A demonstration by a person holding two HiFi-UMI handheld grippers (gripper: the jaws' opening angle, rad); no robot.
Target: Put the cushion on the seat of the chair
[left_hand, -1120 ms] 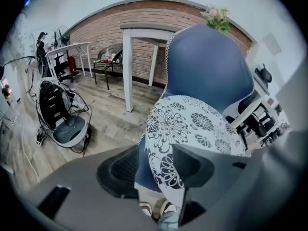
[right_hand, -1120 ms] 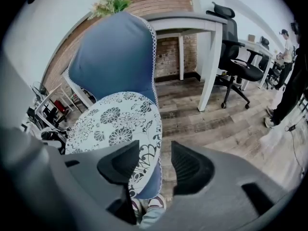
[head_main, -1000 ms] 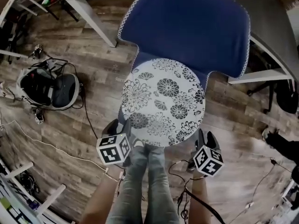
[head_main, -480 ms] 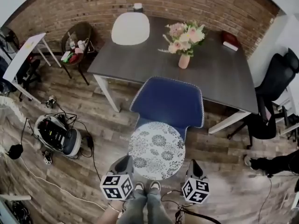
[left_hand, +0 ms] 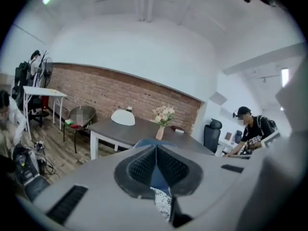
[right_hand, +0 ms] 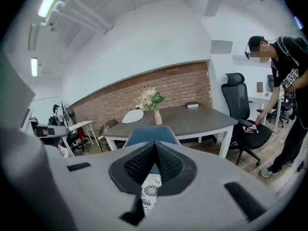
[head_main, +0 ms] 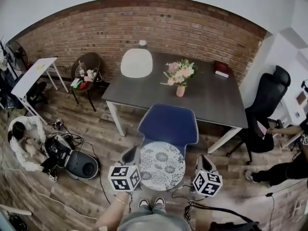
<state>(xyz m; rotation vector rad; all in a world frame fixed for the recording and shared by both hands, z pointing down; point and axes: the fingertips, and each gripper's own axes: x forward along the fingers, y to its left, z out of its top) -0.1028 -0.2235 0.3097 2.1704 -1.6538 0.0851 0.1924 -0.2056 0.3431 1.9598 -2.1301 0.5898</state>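
Observation:
The round white cushion (head_main: pixel 161 165) with a black flower print lies flat on the seat of the blue chair (head_main: pixel 168 124). My left gripper (head_main: pixel 131 154) hangs raised at the cushion's left side, jaws shut on nothing. At the cushion's right side my right gripper (head_main: pixel 202 160) is also shut and holds nothing. In the left gripper view the shut left gripper (left_hand: pixel 155 147) points over the chair, with a strip of cushion (left_hand: pixel 162 203) showing below it. The right gripper view shows the shut right gripper (right_hand: pixel 155 146) above the cushion (right_hand: pixel 150 191) and the chair back (right_hand: pixel 151 134).
A grey table (head_main: pixel 207 100) behind the chair carries a flower vase (head_main: pixel 180 76) and a red book (head_main: pixel 221 69). A black office chair (head_main: pixel 267 105) and a person (head_main: pixel 288 167) are at the right. Another person (head_main: pixel 24 143) crouches at the left by an open case (head_main: pixel 72 160) and cables.
Both grippers have shut and risen away from the cushion's near edge. The cushion stays on the seat. The head view has lifted and now takes in the whole room.

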